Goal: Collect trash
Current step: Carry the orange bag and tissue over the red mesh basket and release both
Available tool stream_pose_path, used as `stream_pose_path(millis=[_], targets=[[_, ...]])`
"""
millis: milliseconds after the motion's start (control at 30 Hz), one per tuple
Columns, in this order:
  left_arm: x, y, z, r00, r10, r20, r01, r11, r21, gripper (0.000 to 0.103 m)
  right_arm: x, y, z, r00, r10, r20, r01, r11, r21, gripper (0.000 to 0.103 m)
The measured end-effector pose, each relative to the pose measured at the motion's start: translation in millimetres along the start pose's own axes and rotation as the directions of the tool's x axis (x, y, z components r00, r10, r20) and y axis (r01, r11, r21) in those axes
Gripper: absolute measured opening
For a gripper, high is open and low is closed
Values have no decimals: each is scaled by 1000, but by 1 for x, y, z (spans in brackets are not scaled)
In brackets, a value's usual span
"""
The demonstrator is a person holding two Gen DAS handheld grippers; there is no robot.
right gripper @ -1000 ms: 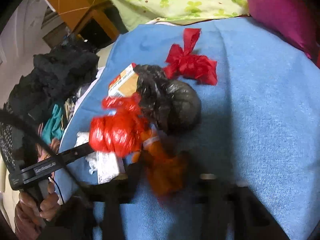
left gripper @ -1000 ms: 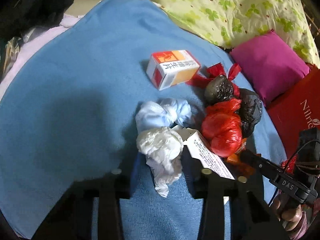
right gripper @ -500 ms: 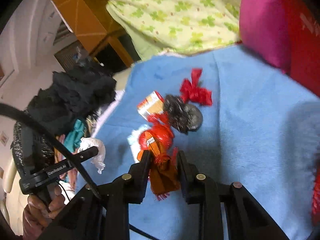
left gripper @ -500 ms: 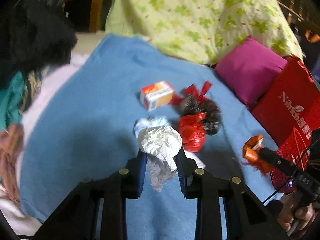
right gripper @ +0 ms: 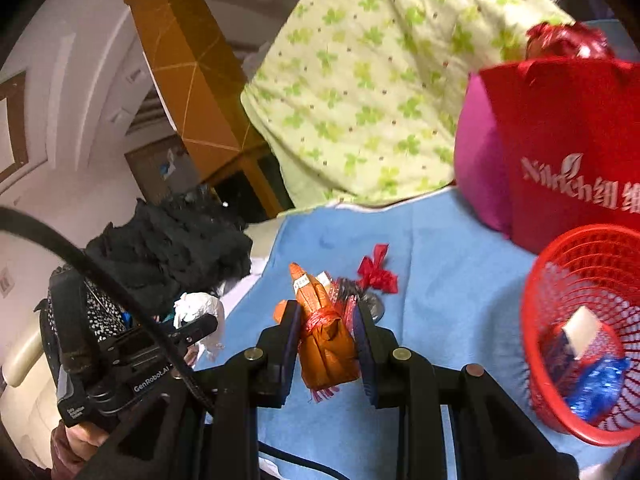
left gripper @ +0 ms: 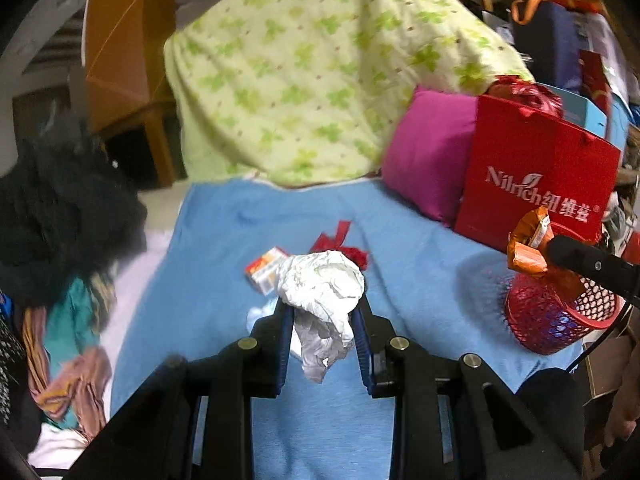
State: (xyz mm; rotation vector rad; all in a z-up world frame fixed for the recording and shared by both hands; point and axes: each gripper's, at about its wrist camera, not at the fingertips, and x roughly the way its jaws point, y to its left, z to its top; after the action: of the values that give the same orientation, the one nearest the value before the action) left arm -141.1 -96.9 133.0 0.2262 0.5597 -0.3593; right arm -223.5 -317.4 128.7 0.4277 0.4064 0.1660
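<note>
My left gripper (left gripper: 322,316) is shut on a crumpled white tissue wad (left gripper: 324,292), lifted above the blue blanket (left gripper: 224,264). My right gripper (right gripper: 326,328) is shut on an orange wrapper bundle (right gripper: 326,344) tied with red string, also held up in the air. A red mesh basket (right gripper: 536,304) stands at the right with blue and white scraps inside. Left on the blanket are a small orange-and-white box (left gripper: 262,266), a red ribbon scrap (right gripper: 376,270) and a dark bag (right gripper: 374,304). In the left wrist view the right gripper (left gripper: 540,250) holds the orange bundle above the basket (left gripper: 548,320).
A red paper bag (left gripper: 536,176) and a magenta pillow (left gripper: 428,156) stand behind the basket. A green-patterned quilt (left gripper: 304,80) is piled at the back. Dark clothes (left gripper: 60,208) and coloured fabrics lie off the blanket's left edge. A hand (right gripper: 80,440) grips the left tool.
Both grippers have closed on their pieces and risen from the pile: the left took up the white tissue, the right the orange bundle. The right moved toward the red basket.
</note>
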Motion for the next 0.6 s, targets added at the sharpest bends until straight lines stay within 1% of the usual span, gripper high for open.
stream_pose_path(millis=[200, 400, 500, 533, 600], targets=[[-22, -25, 10, 999, 11, 42, -13, 999, 51, 30, -33, 3, 6, 998, -4, 68, 5, 1000, -22, 29], [-27, -45, 17, 998, 4, 60, -9, 996, 83, 30, -51, 1, 8, 994, 0, 106, 3, 1000, -28, 29], [-18, -50, 14, 999, -7, 52, 3, 997, 79, 30, -43, -8, 3, 996, -26, 85, 28, 999, -20, 29], [-14, -50, 11, 999, -1, 39, -2, 997, 78, 30, -37, -12, -1, 997, -51, 66, 52, 999, -14, 29], [-1, -46, 5, 1000, -4, -5, 4, 998, 62, 30, -32, -19, -7, 998, -61, 35, 62, 998, -3, 29]])
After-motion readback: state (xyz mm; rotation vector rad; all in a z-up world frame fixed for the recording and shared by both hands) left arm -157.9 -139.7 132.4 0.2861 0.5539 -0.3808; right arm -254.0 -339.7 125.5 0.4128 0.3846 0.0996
